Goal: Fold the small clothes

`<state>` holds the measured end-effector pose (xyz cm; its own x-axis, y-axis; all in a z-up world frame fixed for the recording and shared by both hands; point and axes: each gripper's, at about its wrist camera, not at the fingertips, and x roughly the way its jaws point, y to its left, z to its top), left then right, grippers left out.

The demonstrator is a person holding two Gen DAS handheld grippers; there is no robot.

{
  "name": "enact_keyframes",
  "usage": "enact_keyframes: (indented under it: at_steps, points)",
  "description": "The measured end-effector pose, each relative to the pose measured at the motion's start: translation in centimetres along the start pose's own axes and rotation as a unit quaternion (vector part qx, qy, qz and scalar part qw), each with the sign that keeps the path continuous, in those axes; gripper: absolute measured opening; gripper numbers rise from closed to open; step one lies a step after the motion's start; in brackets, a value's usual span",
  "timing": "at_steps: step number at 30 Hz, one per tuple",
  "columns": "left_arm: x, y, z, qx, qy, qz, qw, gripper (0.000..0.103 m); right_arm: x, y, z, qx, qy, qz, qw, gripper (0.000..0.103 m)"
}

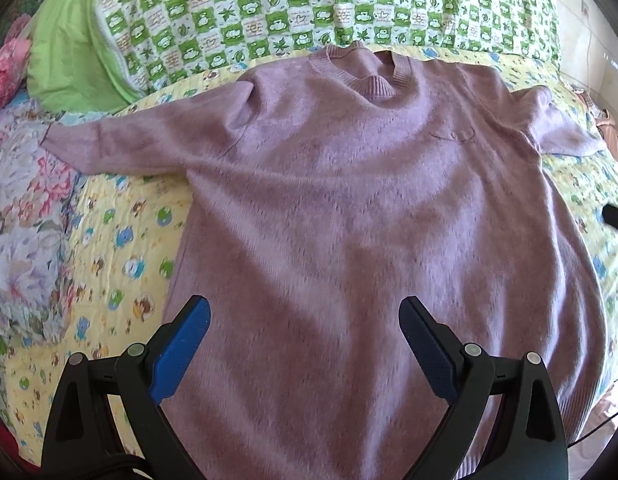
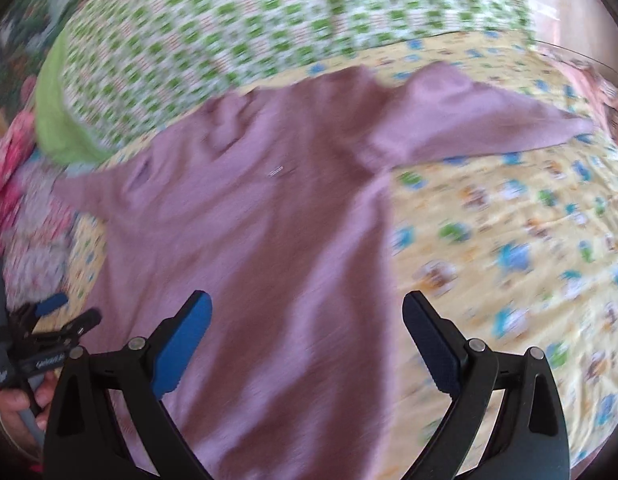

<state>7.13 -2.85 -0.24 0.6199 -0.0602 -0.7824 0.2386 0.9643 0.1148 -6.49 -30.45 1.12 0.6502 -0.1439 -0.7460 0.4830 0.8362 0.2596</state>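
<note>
You worked over a bed (image 1: pixel 121 240) under a yellow cartoon quilt. The pink sweater (image 1: pixel 349 208) lay flat on it, both sleeves spread, no fold yet made. Your left tongs (image 1: pixel 305 344) and right tongs (image 2: pixel 307 344) hung apart above its hem, gripping nothing.

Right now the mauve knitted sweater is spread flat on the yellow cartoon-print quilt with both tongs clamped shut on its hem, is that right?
Not quite. The mauve knitted sweater does lie spread on the yellow cartoon-print quilt, but both wrist views show the left tongs and right tongs open, holding nothing.
</note>
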Motion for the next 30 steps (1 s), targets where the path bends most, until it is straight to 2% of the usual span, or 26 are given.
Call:
enact_keyframes:
  at_steps: [6, 9, 11, 13, 18, 20, 21, 22, 23, 24, 25, 26, 28, 30]
  points:
    - [2.2, -0.5, 4.3, -0.003, 0.006, -0.006, 1.0, 0.096, 0.5, -8.4, 5.0, 0.099, -0.041, -0.034, 0.994, 0.091]
    - [3.7, -0.8, 6.9, -0.009, 0.016, -0.013, 0.9997, 0.096, 1.0, -12.7, 7.1, 0.152, -0.05, -0.06, 0.985, 0.078]
    - [4.7, -0.9, 8.6, -0.01, 0.014, -0.014, 0.9998, 0.096, 1.7, -16.4, 8.7, 0.199, -0.055, -0.079, 0.975, 0.072]
    - [5.9, -1.2, 10.8, -0.009, 0.011, -0.016, 0.9998, 0.096, 2.1, -19.6, 10.0, 0.243, -0.061, -0.09, 0.964, 0.07]
    - [8.5, -1.6, 15.1, -0.012, -0.001, -0.008, 0.9999, 0.096, 3.9, -25.7, 12.5, 0.312, -0.072, -0.114, 0.941, 0.066]
    - [9.8, -1.7, 16.5, -0.011, -0.001, -0.004, 0.9999, 0.096, 5.2, -27.7, 13.4, 0.339, -0.071, -0.11, 0.932, 0.061]
    - [10.5, -1.8, 17.1, -0.01, -0.001, -0.001, 0.9999, 0.096, 5.8, -28.4, 13.8, 0.347, -0.07, -0.11, 0.929, 0.058]
    - [11.1, -1.8, 17.5, -0.01, 0.0, 0.002, 0.9999, 0.096, 6.2, -28.8, 13.9, 0.352, -0.069, -0.109, 0.927, 0.049]
    - [11.8, -1.9, 17.9, -0.011, 0.002, 0.004, 0.9999, 0.096, 6.6, -29.3, 14.1, 0.356, -0.068, -0.103, 0.926, 0.029]
    - [13.0, -1.9, 18.4, -0.011, 0.009, 0.008, 0.9999, 0.096, 6.9, -29.5, 14.3, 0.359, -0.062, -0.103, 0.926, 0.017]
    - [13.8, -2.0, 18.6, -0.01, 0.014, 0.011, 0.9998, 0.096, 6.9, -29.4, 14.5, 0.36, -0.063, -0.107, 0.925, 0.01]
    - [14.6, -2.1, 18.8, -0.011, 0.018, 0.013, 0.9997, 0.096, 6.1, -28.8, 14.7, 0.355, -0.077, -0.113, 0.925, 0.01]
    - [16.0, -2.0, 19.1, -0.014, 0.027, 0.017, 0.9994, 0.096, 3.7, -26.2, 15.4, 0.322, -0.116, -0.11, 0.933, 0.01]
    - [16.7, -1.5, 19.0, -0.026, 0.038, 0.012, 0.9988, 0.096, 1.5, -22.1, 16.5, 0.277, -0.143, -0.076, 0.947, 0.01]
